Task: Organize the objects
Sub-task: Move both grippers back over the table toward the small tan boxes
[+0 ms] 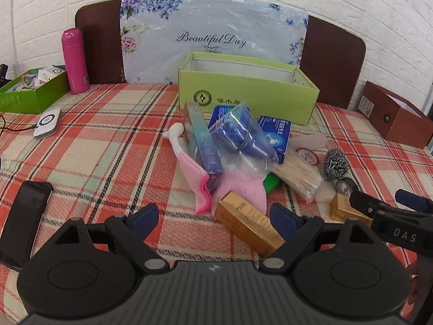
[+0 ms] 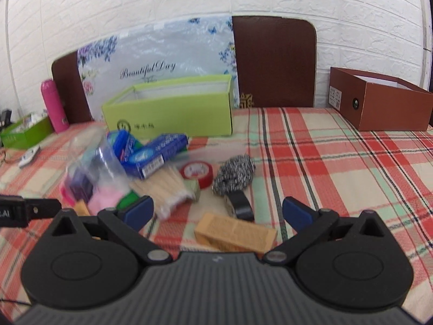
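both jaws gape wide, gripping nothing: left gripper [image 1: 213, 220] over a gold cardboard carton [image 1: 250, 226], right gripper [image 2: 217, 214] above another [image 2: 235, 234]; open lime-green cardboard box [image 1: 247, 89] at twelve o'clock.

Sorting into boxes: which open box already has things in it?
The dark green box beside the pink bottle; the light green box looks empty inside.

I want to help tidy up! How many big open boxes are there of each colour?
Green: 2 (light green box, dark green box)
Brown: 1 (brown box)
Total: 3
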A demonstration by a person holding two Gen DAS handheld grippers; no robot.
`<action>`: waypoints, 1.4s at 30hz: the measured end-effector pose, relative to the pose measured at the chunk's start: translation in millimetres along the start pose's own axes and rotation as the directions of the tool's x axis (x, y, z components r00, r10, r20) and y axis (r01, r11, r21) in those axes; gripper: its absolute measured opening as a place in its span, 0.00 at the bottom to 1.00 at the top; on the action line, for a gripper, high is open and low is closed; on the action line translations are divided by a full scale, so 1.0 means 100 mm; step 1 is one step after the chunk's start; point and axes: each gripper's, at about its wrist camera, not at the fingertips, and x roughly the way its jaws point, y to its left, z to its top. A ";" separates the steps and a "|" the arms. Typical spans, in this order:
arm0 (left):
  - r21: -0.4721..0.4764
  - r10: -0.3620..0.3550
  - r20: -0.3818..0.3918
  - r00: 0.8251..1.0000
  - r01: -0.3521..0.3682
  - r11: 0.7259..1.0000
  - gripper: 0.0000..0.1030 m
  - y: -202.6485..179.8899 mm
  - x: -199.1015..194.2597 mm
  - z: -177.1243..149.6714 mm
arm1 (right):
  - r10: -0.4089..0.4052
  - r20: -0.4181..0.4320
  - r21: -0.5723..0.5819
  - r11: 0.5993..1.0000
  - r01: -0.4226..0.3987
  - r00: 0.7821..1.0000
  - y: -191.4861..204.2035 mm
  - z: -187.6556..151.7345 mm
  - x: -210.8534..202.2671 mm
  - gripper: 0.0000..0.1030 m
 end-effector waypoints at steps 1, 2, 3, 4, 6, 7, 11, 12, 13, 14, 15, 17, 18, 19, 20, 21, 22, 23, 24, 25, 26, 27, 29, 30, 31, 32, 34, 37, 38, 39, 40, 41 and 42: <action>-0.005 -0.001 -0.011 1.000 0.001 1.000 0.89 0.00 0.02 -0.02 | -0.008 -0.007 -0.012 1.000 0.008 1.000 0.02 -0.05 0.00 1.00; -0.012 -0.004 -0.024 1.000 0.004 1.000 0.89 0.01 0.03 -0.06 | -0.012 -0.015 -0.019 1.000 0.012 1.000 0.03 -0.10 -0.01 1.00; -0.016 -0.010 -0.036 0.999 0.009 1.000 0.89 0.01 0.05 -0.08 | -0.011 -0.022 -0.023 1.000 0.011 1.000 0.03 -0.14 0.00 1.00; -0.019 -0.015 -0.044 0.999 0.014 1.000 0.89 0.01 0.06 -0.10 | -0.008 -0.028 -0.024 1.000 0.007 1.000 0.04 -0.17 0.00 1.00; -0.022 -0.018 -0.051 0.999 0.017 1.000 0.89 0.01 0.06 -0.13 | -0.005 -0.035 -0.025 1.000 0.004 0.999 0.03 -0.20 0.00 1.00; -0.023 -0.021 -0.051 0.998 0.020 1.000 0.89 0.00 0.06 -0.14 | -0.004 -0.036 -0.024 1.000 0.003 0.999 0.03 -0.21 -0.01 1.00; -0.060 -0.067 -0.071 0.995 0.063 0.996 0.89 0.03 0.06 -0.19 | 0.004 -0.038 -0.021 1.000 -0.004 0.999 0.01 -0.21 -0.01 1.00; -0.080 -0.079 -0.079 0.994 0.073 0.994 0.89 0.03 0.07 -0.21 | 0.004 -0.038 -0.017 1.000 -0.005 0.999 -0.01 -0.22 -0.01 1.00; -0.101 -0.089 -0.084 0.992 0.080 0.992 0.89 0.02 0.08 -0.21 | 0.004 -0.039 -0.013 1.000 -0.005 0.999 -0.02 -0.22 -0.01 1.00; -0.121 -0.099 -0.085 0.991 0.089 0.989 0.89 0.01 0.09 -0.22 | 0.005 -0.039 -0.009 1.000 -0.005 0.999 -0.03 -0.23 -0.01 1.00; -0.140 -0.108 -0.082 0.991 0.096 0.985 0.89 -0.01 0.11 -0.21 | 0.007 -0.039 -0.006 1.000 -0.007 0.999 -0.05 -0.24 -0.01 1.00; -0.165 -0.108 -0.063 0.992 0.097 0.982 0.89 -0.07 0.16 -0.19 | 0.009 -0.042 -0.006 1.000 -0.009 0.999 -0.06 -0.25 0.00 1.00; -0.165 -0.100 -0.056 0.993 0.089 0.982 0.89 -0.10 0.20 -0.18 | 0.010 -0.045 -0.009 1.000 -0.011 0.999 -0.07 -0.26 0.00 1.00; -0.163 -0.087 -0.060 0.994 0.076 0.984 0.89 -0.14 0.26 -0.17 | 0.008 -0.044 -0.012 1.000 -0.009 0.999 -0.08 -0.26 0.01 1.00; -0.160 -0.078 -0.069 0.995 0.067 0.985 0.89 -0.17 0.32 -0.15 | 0.006 -0.040 -0.016 1.000 -0.006 0.999 -0.09 -0.27 0.01 1.00; -0.157 -0.077 -0.078 0.994 0.064 0.985 0.89 -0.19 0.38 -0.14 | 0.010 -0.039 -0.026 1.000 -0.011 0.999 -0.11 -0.27 0.02 1.00; -0.151 -0.080 -0.085 0.993 0.066 0.986 0.89 -0.20 0.44 -0.14 | 0.020 -0.038 -0.042 0.999 -0.022 0.999 -0.12 -0.27 0.03 1.00; -0.139 -0.085 -0.088 0.992 0.072 0.988 0.85 -0.20 0.49 -0.14 | 0.038 -0.033 -0.070 0.997 -0.041 0.999 -0.14 -0.26 0.05 1.00; -0.116 -0.088 -0.091 0.992 0.077 0.990 0.74 -0.19 0.53 -0.15 | 0.050 -0.030 -0.096 0.994 -0.052 0.998 -0.15 -0.25 0.08 1.00; -0.095 -0.096 -0.095 0.991 0.087 0.992 0.70 -0.17 0.54 -0.16 | 0.055 -0.032 -0.132 0.990 -0.059 0.998 -0.16 -0.24 0.12 1.00; -0.088 -0.102 -0.092 0.990 0.094 0.992 0.63 -0.13 0.53 -0.16 | 0.060 -0.033 -0.169 0.983 -0.065 0.998 -0.17 -0.22 0.16 1.00; -0.086 -0.106 -0.094 0.990 0.098 0.992 0.56 -0.07 0.51 -0.17 | 0.068 -0.035 -0.202 0.977 -0.074 0.997 -0.18 -0.22 0.21 1.00; -0.091 -0.118 -0.102 0.988 0.109 0.990 0.54 0.05 0.44 -0.18 | 0.075 -0.061 -0.246 0.965 -0.088 0.995 -0.21 -0.21 0.32 1.00; -0.089 -0.116 -0.103 0.988 0.107 0.990 0.54 0.12 0.40 -0.20 | 0.063 -0.083 -0.252 0.964 -0.083 0.994 -0.22 -0.21 0.38 1.00; -0.084 -0.115 -0.098 0.988 0.107 0.991 0.55 0.17 0.36 -0.22 | 0.053 -0.106 -0.251 0.965 -0.078 0.993 -0.23 -0.21 0.43 0.99; -0.073 -0.101 -0.092 0.991 0.094 0.993 0.57 0.22 0.31 -0.24 | 0.056 -0.125 -0.244 0.966 -0.085 0.991 -0.24 -0.22 0.46 0.93; -0.079 -0.071 -0.073 0.995 0.065 0.995 0.59 0.33 0.22 -0.25 | 0.075 -0.146 -0.214 0.971 -0.105 0.986 -0.25 -0.25 0.42 0.78; -0.064 -0.035 -0.063 0.997 0.031 0.998 0.58 0.41 0.14 -0.24 | 0.078 -0.158 -0.183 0.977 -0.107 0.984 -0.15 -0.31 0.26 0.64; -0.061 -0.031 -0.065 0.997 0.027 0.998 0.58 0.42 0.14 -0.24 | 0.086 -0.159 -0.180 0.977 -0.114 0.984 -0.10 -0.33 0.19 0.56; -0.061 -0.036 -0.066 0.997 0.032 0.998 0.58 0.43 0.15 -0.23 | 0.099 -0.160 -0.169 0.978 -0.126 0.982 -0.05 -0.35 0.13 0.53; -0.064 -0.044 -0.069 0.997 0.040 0.997 0.58 0.43 0.16 -0.22 | 0.115 -0.166 -0.152 0.978 -0.140 0.979 0.00 -0.37 0.09 0.48; -0.068 -0.048 -0.069 0.996 0.043 0.997 0.58 0.42 0.18 -0.21 | 0.133 -0.171 -0.137 0.978 -0.158 0.976 0.07 -0.39 0.05 0.45; -0.067 -0.053 -0.070 0.996 0.049 0.997 0.58 0.39 0.20 -0.20 | 0.158 -0.171 -0.129 0.975 -0.181 0.973 0.14 -0.41 0.02 0.44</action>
